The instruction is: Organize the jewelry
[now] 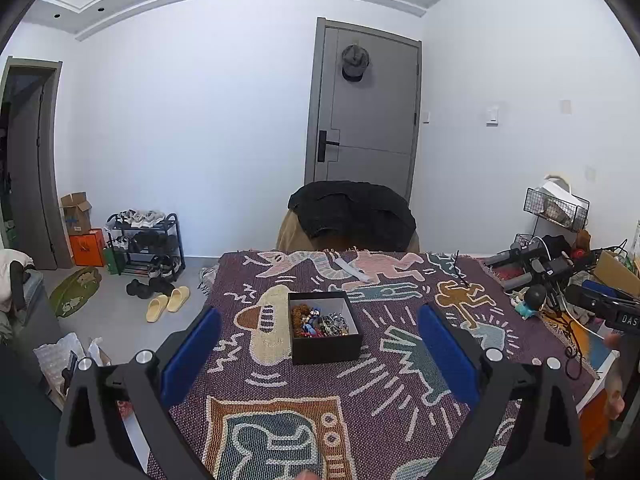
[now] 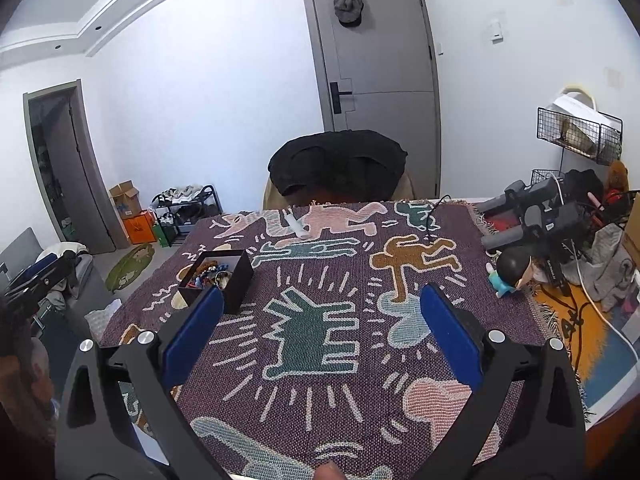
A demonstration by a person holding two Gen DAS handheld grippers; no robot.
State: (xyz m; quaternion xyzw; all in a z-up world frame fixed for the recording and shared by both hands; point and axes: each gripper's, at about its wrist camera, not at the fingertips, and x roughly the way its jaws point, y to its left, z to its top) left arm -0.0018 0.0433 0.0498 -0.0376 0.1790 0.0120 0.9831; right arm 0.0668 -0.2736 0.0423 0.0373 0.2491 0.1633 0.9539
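Jewelry (image 1: 320, 321): heaped in a tangle inside an open black box (image 1: 325, 346); brown beads at the left, blue pieces in the middle, metallic bits at the right
Black box: upright on the patterned woven blanket (image 1: 400, 400) covering the table; ahead of the left gripper (image 1: 320, 344) and centred between its blue pads (image 1: 192, 356); apart from both pads
Left gripper: jaws spread wide, holding nothing; hovering above the blanket
Right gripper (image 2: 320, 332): jaws likewise wide apart and empty; over the green dog figure woven into the blanket
Box from right wrist view (image 2: 236, 276): ahead and to the left, just beyond the left blue pad (image 2: 192, 336); jewelry (image 2: 212, 274) visible inside
Far edge of blanket: white strip (image 1: 354, 270) lying flat
Right side: doll figure (image 2: 510, 270) beside dark equipment (image 2: 536, 216)
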